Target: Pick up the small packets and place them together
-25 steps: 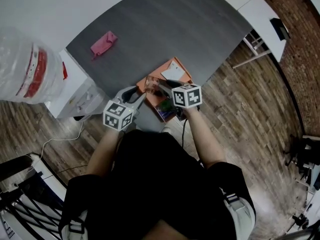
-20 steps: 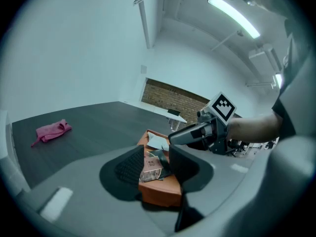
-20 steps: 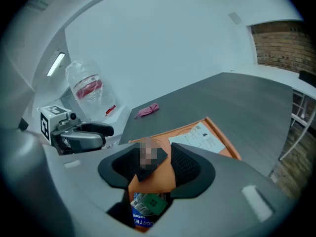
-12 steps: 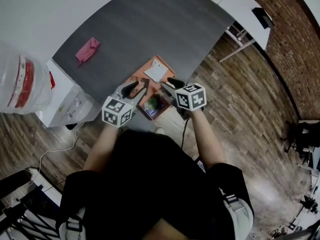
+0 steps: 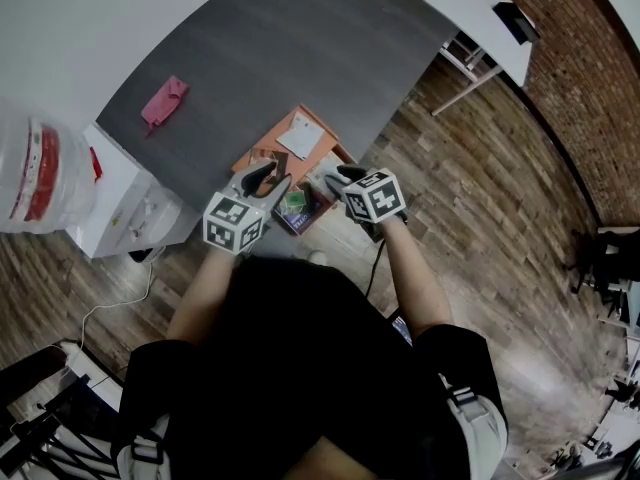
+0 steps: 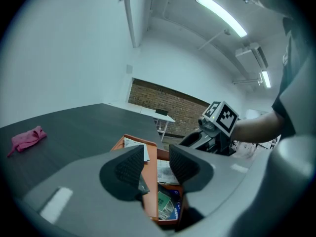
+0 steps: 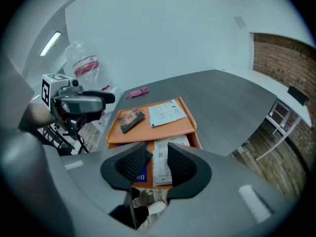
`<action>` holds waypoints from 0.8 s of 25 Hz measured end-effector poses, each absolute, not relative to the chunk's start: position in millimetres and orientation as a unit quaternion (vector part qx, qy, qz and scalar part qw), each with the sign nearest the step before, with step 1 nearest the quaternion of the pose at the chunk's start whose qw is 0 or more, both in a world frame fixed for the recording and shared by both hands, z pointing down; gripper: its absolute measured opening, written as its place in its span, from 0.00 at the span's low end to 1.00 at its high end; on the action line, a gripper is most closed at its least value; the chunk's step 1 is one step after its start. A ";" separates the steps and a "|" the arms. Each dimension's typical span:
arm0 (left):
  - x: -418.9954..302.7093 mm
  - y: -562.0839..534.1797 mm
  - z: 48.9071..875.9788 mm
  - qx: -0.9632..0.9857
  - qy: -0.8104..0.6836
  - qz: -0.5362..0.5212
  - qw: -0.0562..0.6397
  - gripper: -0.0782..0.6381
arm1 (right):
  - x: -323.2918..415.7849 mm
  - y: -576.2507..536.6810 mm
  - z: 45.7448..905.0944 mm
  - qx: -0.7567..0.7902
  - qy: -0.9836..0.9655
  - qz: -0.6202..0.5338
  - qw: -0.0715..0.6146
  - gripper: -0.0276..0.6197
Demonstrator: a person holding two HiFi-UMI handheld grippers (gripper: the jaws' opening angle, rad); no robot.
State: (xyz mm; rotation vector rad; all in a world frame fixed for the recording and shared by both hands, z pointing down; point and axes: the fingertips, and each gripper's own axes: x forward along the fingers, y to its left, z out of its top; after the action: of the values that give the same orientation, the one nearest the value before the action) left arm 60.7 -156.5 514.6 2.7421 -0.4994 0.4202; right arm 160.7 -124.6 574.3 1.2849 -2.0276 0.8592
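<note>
Left tongs (image 5: 268,177) were open and empty over the orange tray (image 5: 262,151). Right tongs (image 5: 338,176) had just been closing to a narrow gap, gripping nothing.

Matt grey table (image 5: 300,48); smooth orange plastic tray (image 7: 143,126) ahead of the right tongs (image 7: 157,154), printed paper sheet (image 7: 168,113) on it; pink cloth (image 5: 163,101) beyond; wood floor (image 5: 480,168).

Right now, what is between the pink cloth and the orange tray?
Nothing is there. The head view shows only bare grey table between the pink cloth and the orange tray.
</note>
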 end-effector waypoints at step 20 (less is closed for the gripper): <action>25.3 -159.4 525.1 0.946 -0.214 0.154 0.187 0.33 | 93.0 -108.1 634.7 0.271 -0.791 0.178 0.519 0.38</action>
State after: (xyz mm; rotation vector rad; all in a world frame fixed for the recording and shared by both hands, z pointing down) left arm 25.3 -159.4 525.1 2.6629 -0.6028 0.4334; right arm 93.0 -108.1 634.7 0.6489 -1.8980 0.4268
